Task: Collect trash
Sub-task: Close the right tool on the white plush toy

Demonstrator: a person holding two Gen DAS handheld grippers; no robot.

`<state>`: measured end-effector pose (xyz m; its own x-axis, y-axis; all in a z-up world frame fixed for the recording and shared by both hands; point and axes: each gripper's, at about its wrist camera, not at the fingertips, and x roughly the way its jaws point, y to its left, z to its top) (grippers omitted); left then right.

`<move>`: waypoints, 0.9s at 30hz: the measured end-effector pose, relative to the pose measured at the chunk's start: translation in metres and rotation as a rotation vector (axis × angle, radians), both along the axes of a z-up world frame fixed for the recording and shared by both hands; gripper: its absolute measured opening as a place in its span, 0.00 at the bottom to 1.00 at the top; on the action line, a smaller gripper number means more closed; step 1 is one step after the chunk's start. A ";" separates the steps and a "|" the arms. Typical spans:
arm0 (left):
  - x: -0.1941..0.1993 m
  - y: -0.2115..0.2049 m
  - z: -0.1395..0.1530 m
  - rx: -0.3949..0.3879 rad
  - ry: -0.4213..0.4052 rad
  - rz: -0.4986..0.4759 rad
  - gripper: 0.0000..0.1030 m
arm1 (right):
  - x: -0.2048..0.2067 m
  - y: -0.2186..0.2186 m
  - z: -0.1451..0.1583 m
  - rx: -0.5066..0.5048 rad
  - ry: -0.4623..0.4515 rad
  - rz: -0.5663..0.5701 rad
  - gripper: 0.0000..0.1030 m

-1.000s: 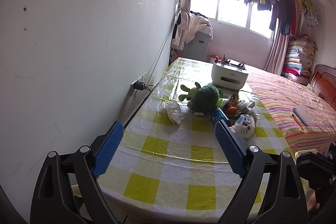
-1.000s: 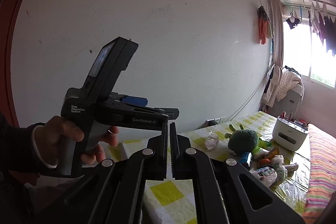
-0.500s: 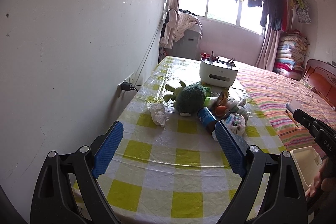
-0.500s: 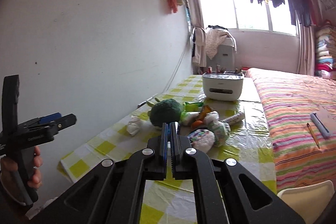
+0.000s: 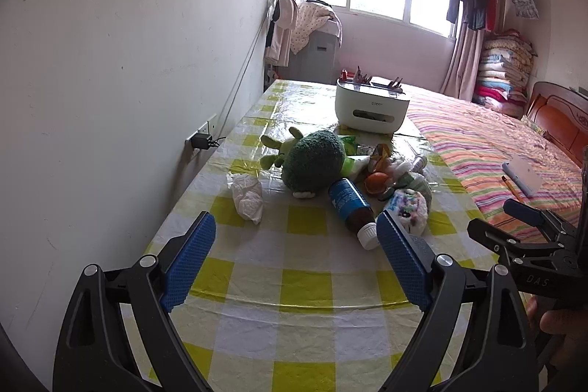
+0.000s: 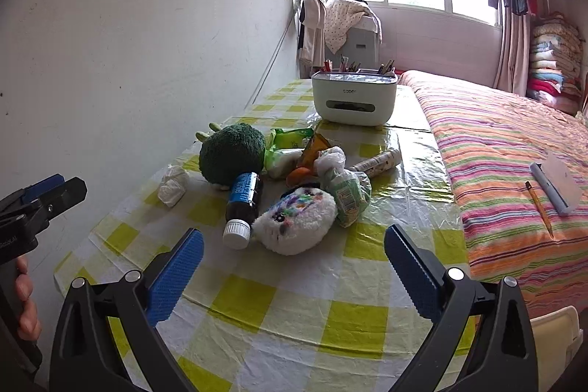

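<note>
On the yellow-checked table (image 5: 301, 285) lies a crumpled white tissue (image 5: 248, 197) (image 6: 172, 185) near the wall. Beside it are a brown bottle with a blue label and white cap (image 5: 351, 204) (image 6: 242, 201), a knotted green plastic bag (image 6: 347, 191), green wrappers (image 6: 290, 138) and a tube (image 6: 378, 162). My left gripper (image 5: 296, 230) is open and empty, short of the tissue and bottle. The jaws of my right gripper (image 6: 294, 237) are opening, with nothing between them. It hovers just before the white plush toy (image 6: 294, 219).
A broccoli plush (image 5: 312, 164) sits mid-table and a white desk organiser (image 5: 371, 109) stands behind it. The wall with a socket (image 5: 200, 138) runs along the left. A striped bed (image 6: 514, 153) borders the right. A pale plastic edge (image 6: 555, 329) shows at the lower right.
The right gripper swung from facing the wall round to the table, and its jaws went from shut to wide apart. The left gripper moved in closer over the table.
</note>
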<state>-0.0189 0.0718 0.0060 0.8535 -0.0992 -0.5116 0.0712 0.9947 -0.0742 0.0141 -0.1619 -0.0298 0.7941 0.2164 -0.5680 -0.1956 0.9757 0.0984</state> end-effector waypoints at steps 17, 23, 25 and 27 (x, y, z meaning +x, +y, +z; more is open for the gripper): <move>0.045 0.007 -0.013 -0.004 0.055 0.041 0.85 | 0.106 0.013 -0.056 0.046 0.262 -0.105 0.53; 0.059 0.001 -0.017 -0.007 0.086 0.041 0.85 | 0.117 0.016 -0.064 0.040 0.278 -0.108 0.46; 0.062 -0.002 -0.019 -0.003 0.091 0.040 0.85 | 0.116 0.017 -0.064 0.022 0.281 -0.100 0.43; 0.066 -0.005 -0.021 0.000 0.103 0.041 0.85 | 0.114 0.018 -0.064 0.002 0.273 -0.090 0.39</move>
<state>0.0469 0.0665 -0.0151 0.7999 -0.0654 -0.5966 0.0227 0.9966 -0.0788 0.1278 -0.1434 -0.0935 0.6281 0.1527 -0.7630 -0.0738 0.9878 0.1370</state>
